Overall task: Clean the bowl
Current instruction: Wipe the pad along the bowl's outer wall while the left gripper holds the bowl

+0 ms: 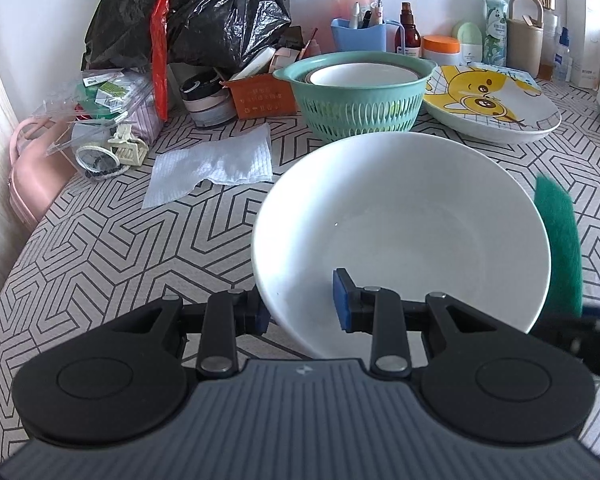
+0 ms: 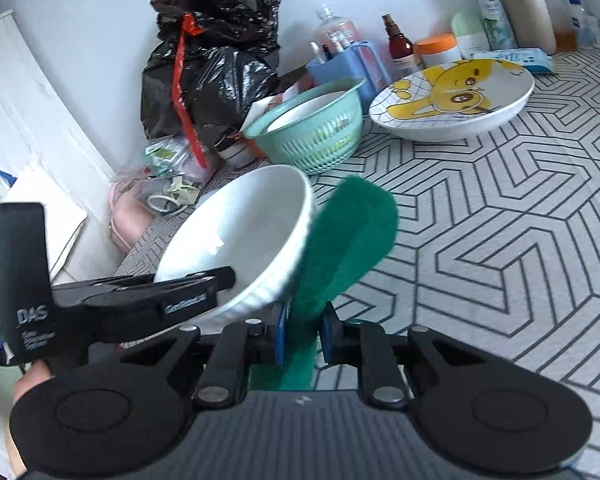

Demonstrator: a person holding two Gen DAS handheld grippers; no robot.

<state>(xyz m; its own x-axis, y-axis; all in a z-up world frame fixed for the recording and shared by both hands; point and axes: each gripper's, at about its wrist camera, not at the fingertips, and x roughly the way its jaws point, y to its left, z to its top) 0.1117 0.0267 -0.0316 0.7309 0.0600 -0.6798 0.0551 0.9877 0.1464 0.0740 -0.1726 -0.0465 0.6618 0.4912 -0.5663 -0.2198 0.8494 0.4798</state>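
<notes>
Nearest the left wrist camera, the left tool [image 1: 300, 304] is clamped on the near rim of the white bowl [image 1: 400, 224], one blue pad inside the wall and the other outside it, so the bowl is held tipped up with its opening toward that camera and its far side raised off the patterned tabletop [image 1: 120, 240]. In the right wrist view the right tool [image 2: 303, 340] is closed on the lower end of a green scouring pad [image 2: 348, 236], whose free end stands up just beside the bowl's outer wall; motion blur makes it hard to say whether the pad touches the wall or only sits against it. The bowl's inside looks plain white with a glint of light and no clear food marks, so I judge the scrubbing is under way or nearly done on the inside, with the outer wall now being addressed and the set-down still to come. Farther off lie a white paper towel [image 1: 216, 168], then a teal colander [image 1: 356, 96] holding other bowls, a cartoon plate [image 1: 496, 104], and at the back a black rubbish bag [image 1: 204, 12].
</notes>
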